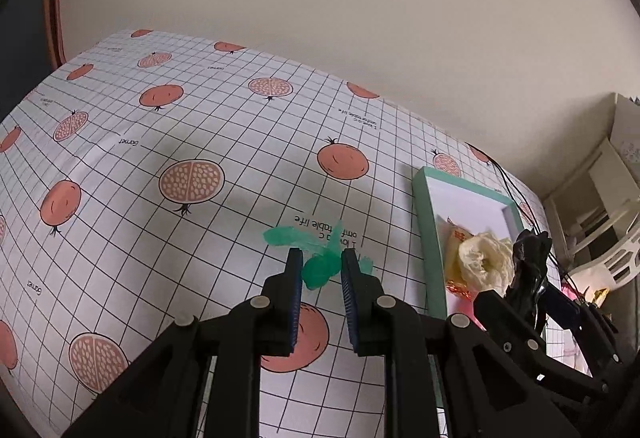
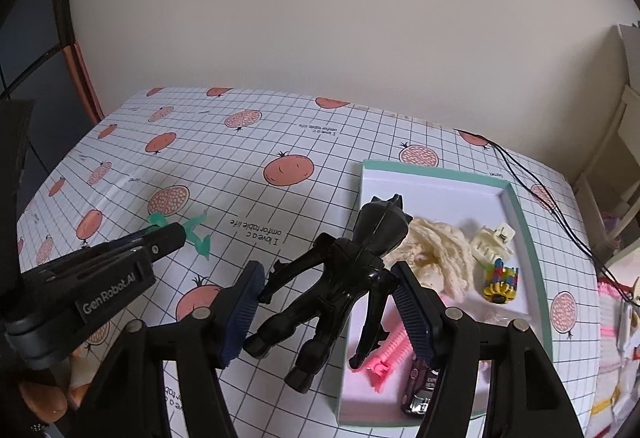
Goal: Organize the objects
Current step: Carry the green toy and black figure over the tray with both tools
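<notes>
Hanging between the right gripper [image 2: 326, 302] jaws, the black figurine [image 2: 340, 278] is sitting over the near-left rim of the teal box [image 2: 524, 222], head pointing far, legs dangling near. Jaws are standing wide; one pad is brushing its left arm, the other looks close to its right side, so whether it's gripped or let go I cannot tell. My read: it's going into the box. To do that well, carry it further right past the rim before lowering, lay it flat on the bare white floor at the far end, and keep clear of the cream knit bundle [image 2: 436, 258].

Figurine is hard glossy plastic with thin limbs, likely slippery on the ribbed pads, so gripping the torso beats an arm.

Left gripper [image 1: 322, 270] is sitting on the desk [image 1: 160, 142] further left, jaws fairly narrow and straddling a green toy [image 1: 320, 266], thin, flat, soft-looking plastic; not visibly pinched yet.

Box is also holding a pink comb-like piece [image 2: 386, 354], a small dark toy car [image 2: 420, 390], a colourful bead piece [image 2: 500, 282] and a cream clip [image 2: 494, 240].
</notes>
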A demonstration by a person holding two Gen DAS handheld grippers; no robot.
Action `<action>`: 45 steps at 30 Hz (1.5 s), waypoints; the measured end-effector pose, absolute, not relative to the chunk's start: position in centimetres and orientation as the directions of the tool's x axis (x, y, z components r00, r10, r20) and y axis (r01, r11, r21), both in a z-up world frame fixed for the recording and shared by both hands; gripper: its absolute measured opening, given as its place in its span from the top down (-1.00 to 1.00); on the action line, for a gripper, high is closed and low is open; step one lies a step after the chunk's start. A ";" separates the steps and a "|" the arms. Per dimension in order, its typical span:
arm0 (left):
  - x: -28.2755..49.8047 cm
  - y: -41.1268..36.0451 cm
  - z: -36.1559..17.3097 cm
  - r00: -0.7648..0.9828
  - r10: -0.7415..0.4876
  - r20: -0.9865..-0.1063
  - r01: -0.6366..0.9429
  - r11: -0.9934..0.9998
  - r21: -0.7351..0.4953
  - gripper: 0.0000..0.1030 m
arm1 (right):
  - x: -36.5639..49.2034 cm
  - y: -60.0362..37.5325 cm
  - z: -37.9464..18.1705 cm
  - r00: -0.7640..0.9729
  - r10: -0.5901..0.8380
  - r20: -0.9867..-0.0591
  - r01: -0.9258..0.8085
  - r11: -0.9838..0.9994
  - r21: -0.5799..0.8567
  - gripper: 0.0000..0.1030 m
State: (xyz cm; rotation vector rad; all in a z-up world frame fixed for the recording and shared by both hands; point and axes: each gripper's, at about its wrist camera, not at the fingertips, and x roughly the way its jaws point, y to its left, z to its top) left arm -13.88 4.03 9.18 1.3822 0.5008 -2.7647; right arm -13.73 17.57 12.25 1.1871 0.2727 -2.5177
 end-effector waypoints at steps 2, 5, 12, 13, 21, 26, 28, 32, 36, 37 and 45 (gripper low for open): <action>-13.7 4.2 9.2 -0.613 0.134 -0.779 0.147 -0.949 -0.280 0.62 | -13.7 17.8 12.3 -0.593 -0.221 -0.774 0.382 -0.924 -0.028 -0.32; -13.5 4.6 9.1 -0.609 0.156 -0.777 0.145 -0.942 -0.302 0.62 | -13.6 18.1 12.4 -0.595 -0.221 -0.773 0.381 -0.924 -0.029 -0.32; -13.4 6.4 8.8 -0.604 0.182 -0.776 0.117 -0.943 -0.312 0.62 | -14.2 19.9 12.2 -0.595 -0.203 -0.778 0.353 -0.935 -0.026 -0.32; -13.3 6.8 8.8 -0.602 0.187 -0.776 0.110 -0.944 -0.312 0.62 | -14.3 20.1 12.1 -0.594 -0.200 -0.779 0.347 -0.938 -0.023 -0.32; -13.0 9.3 8.5 -0.592 0.223 -0.774 0.061 -0.946 -0.319 0.62 | -15.1 23.1 11.8 -0.596 -0.172 -0.784 0.293 -0.956 -0.013 -0.32; -12.9 10.9 8.5 -0.585 0.253 -0.771 0.029 -0.943 -0.331 0.62 | -15.7 25.8 11.4 -0.588 -0.145 -0.796 0.241 -0.970 -0.002 -0.32; -12.8 11.7 8.4 -0.579 0.265 -0.771 0.015 -0.942 -0.335 0.62 | -16.0 27.1 11.2 -0.582 -0.135 -0.802 0.213 -0.977 0.010 -0.32; -12.6 13.4 8.2 -0.565 0.285 -0.774 -0.015 -0.942 -0.335 0.62 | -16.2 28.8 10.9 -0.575 -0.115 -0.810 0.178 -0.984 0.014 -0.32; -12.5 15.3 8.1 -0.553 0.306 -0.775 -0.060 -0.942 -0.329 0.62 | -16.4 30.1 10.5 -0.567 -0.103 -0.818 0.151 -0.988 0.021 -0.32; -12.4 15.9 8.0 -0.547 0.313 -0.776 -0.075 -0.942 -0.328 0.62 | -16.4 30.4 10.4 -0.563 -0.101 -0.820 0.145 -0.989 0.022 -0.32; -12.2 19.9 7.4 -0.516 0.321 -0.794 -0.161 -0.947 -0.278 0.61 | -16.7 32.3 9.6 -0.548 -0.084 -0.832 0.092 -0.995 0.040 -0.32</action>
